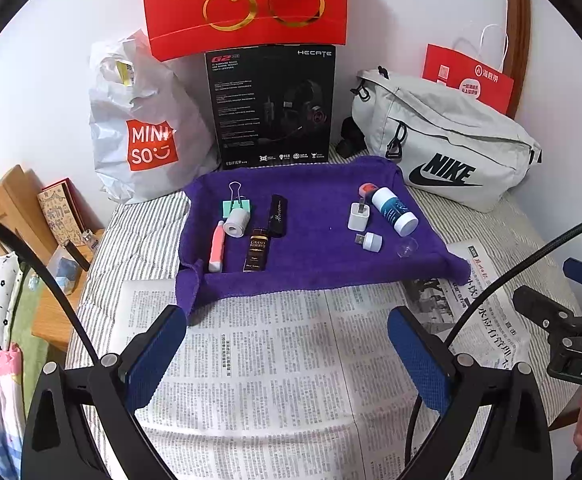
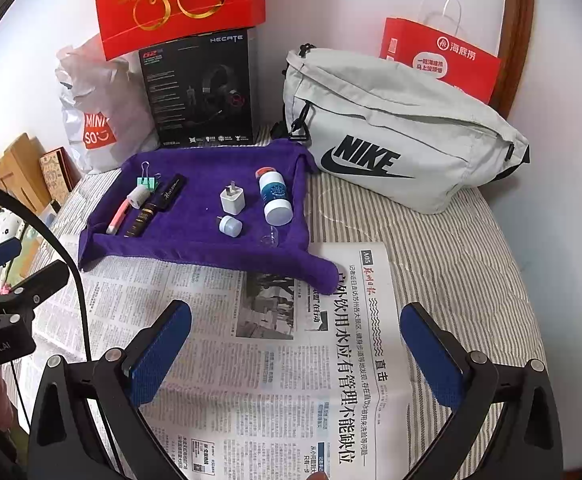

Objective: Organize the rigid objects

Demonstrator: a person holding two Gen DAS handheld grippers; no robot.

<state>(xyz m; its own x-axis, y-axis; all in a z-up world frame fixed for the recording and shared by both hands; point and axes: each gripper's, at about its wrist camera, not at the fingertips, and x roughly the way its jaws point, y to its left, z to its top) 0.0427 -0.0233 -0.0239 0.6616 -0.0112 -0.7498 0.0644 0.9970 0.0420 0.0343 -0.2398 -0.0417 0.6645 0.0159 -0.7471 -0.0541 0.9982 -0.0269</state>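
Left gripper (image 1: 287, 356): jaws apart, empty.
Right gripper (image 2: 295, 354): jaws apart, empty.
Risk: bottle (image 2: 275, 197) may roll off the towel (image 2: 195, 248) if nudged.

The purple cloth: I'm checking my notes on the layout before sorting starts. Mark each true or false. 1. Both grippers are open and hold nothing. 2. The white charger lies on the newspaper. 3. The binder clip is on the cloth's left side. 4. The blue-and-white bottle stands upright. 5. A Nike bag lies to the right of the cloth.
1. True: the left gripper and right gripper are both open and hold nothing, over the newspaper.
2. False: the charger lies on the purple cloth.
3. True: the binder clip is at the left.
4. False: the bottle lies on its side.
5. True: the Nike bag lies to the right.
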